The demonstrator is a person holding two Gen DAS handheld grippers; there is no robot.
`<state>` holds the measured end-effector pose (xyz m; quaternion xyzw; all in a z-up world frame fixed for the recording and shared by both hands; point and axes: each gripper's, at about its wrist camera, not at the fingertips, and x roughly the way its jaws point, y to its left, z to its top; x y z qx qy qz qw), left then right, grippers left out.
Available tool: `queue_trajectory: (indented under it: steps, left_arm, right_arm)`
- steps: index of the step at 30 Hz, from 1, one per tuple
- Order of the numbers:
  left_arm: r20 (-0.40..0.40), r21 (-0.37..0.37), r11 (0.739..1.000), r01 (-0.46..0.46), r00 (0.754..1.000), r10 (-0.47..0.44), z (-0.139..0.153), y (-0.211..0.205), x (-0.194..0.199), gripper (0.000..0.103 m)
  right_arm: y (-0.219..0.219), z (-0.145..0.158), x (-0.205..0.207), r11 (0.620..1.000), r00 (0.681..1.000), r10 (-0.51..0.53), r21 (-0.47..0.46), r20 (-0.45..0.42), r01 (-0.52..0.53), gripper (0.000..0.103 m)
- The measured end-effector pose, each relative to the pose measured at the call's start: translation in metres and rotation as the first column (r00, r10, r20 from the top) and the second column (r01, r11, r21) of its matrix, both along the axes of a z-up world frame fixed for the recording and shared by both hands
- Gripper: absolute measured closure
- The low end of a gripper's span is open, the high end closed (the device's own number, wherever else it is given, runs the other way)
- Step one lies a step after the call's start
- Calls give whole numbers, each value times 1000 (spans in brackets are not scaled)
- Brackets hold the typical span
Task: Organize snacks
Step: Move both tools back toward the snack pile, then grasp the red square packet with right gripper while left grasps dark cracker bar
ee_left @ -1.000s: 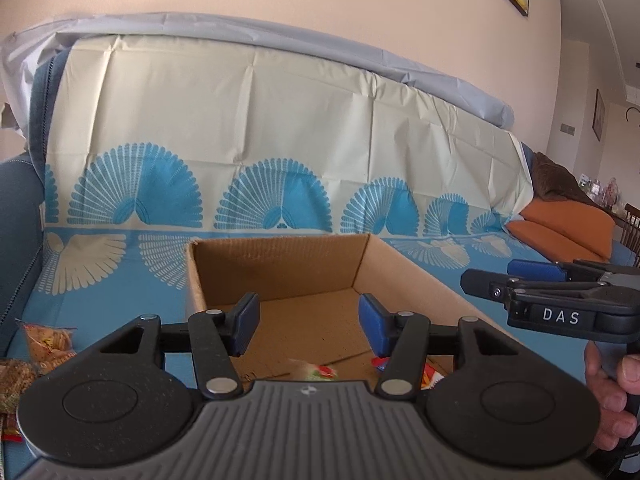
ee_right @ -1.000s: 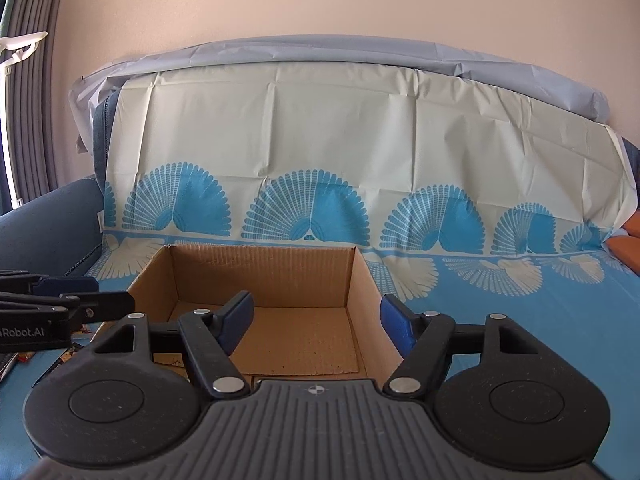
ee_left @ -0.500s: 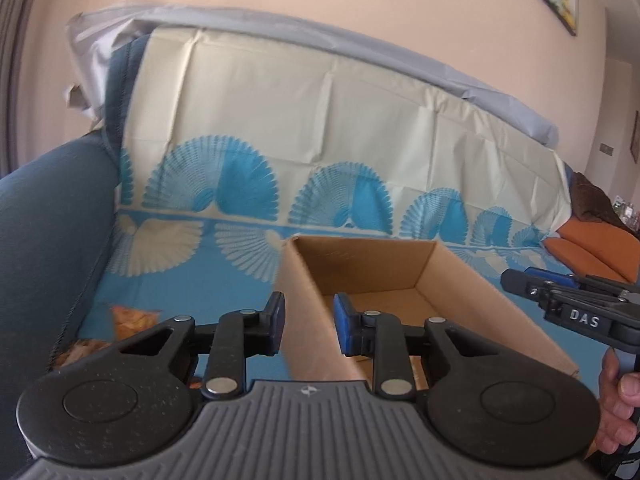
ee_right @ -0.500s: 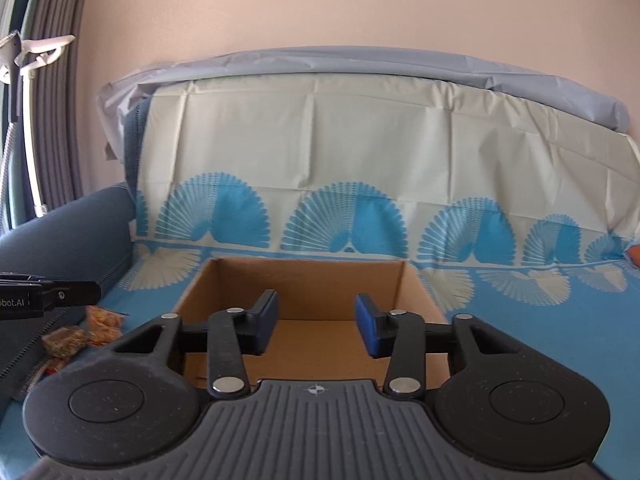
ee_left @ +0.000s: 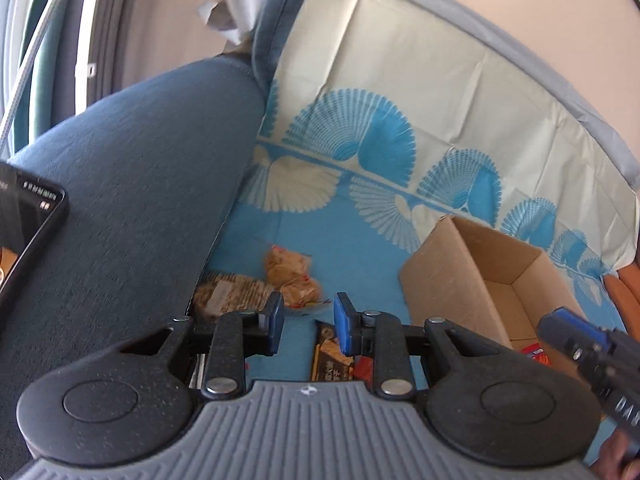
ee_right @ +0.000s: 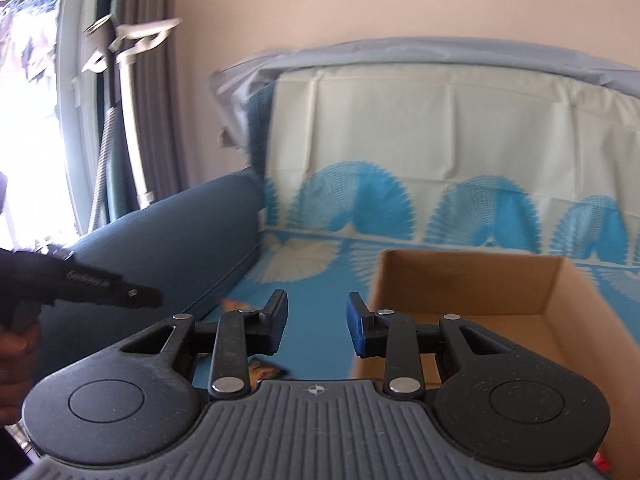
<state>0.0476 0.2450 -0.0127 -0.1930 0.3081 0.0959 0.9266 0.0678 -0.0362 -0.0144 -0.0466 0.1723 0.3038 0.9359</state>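
Item 1. Open-topped brown corrugated cardboard box (ee_left: pixel 472 280), rectangular, matte, flaps out of sight; stands upright on the sofa seat. In the left wrist view its long axis runs from lower left to upper right, with one bare corner nearest the camera. A red printed packet (ee_left: pixel 534 350) lies on its floor.

Item 2. Thin creased plastic sheet (ee_left: pixel 360 232), cream above and sky blue below, printed with blue and white fan shapes; drapes the sofa back and seat and carries all the items.

Item 3. Loose snacks on the sheet, left of the box and beside the armrest: two crinkled clear packets of tan, lumpy pieces (ee_left: pixel 292 276); a flat clear pack of pale brown wafers (ee_left: pixel 230 294) touching the armrest; a dark brown glossy wrapper with gold print (ee_left: pixel 332 360), partly hidden behind the gripper.

Item 4. Dark blue woven fabric armrest (ee_left: pixel 132 184), rounded.

Item 5. Left gripper (ee_left: pixel 308 328), black textured plastic with blue pads; its jaws have just been closing, now narrow with nothing between them (they hang above the loose snacks).

Item 6. Right gripper (ee_right: pixel 316 328), same make; jaws likewise just closing, a modest gap, empty, beside the box's left wall.
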Motion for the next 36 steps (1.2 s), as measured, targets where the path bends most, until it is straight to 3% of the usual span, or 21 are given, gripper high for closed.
queue_trajectory:
  steps: [9,15,20,23,28,29,31,36]
  left_arm:
    - [-61,19,1000,18,998,-17,-10,-3,15,74]
    - [-132,15,998,57,990,-54,-23,-4,28,73]
    - [-195,-34,996,79,977,-84,-38,-4,40,72]
    - [-232,-77,992,99,966,-114,-48,-7,49,66]
    - [-303,-102,987,127,941,-153,-63,-18,65,54]
    - [-318,-104,986,130,935,-157,-66,-21,68,54]
    - [-342,-103,985,139,925,-166,-71,-26,75,52]
    - [-392,-79,985,154,904,-173,-85,-36,93,49]
  right_arm:
    - [68,-40,-1,987,991,95,-123,-90,-106,63]
    - [84,-78,17,971,987,27,-232,-161,-64,57]
    - [92,-105,32,947,983,-35,-320,-179,-25,55]
    - [100,-122,36,909,982,-43,-415,-185,-39,55]
    - [107,-133,41,887,982,-44,-460,-184,-46,55]
    - [108,-133,41,884,984,-41,-465,-174,-46,56]
    - [108,-134,40,884,983,-32,-464,-179,-55,72]
    - [107,-132,35,883,985,-16,-464,-170,-65,94]
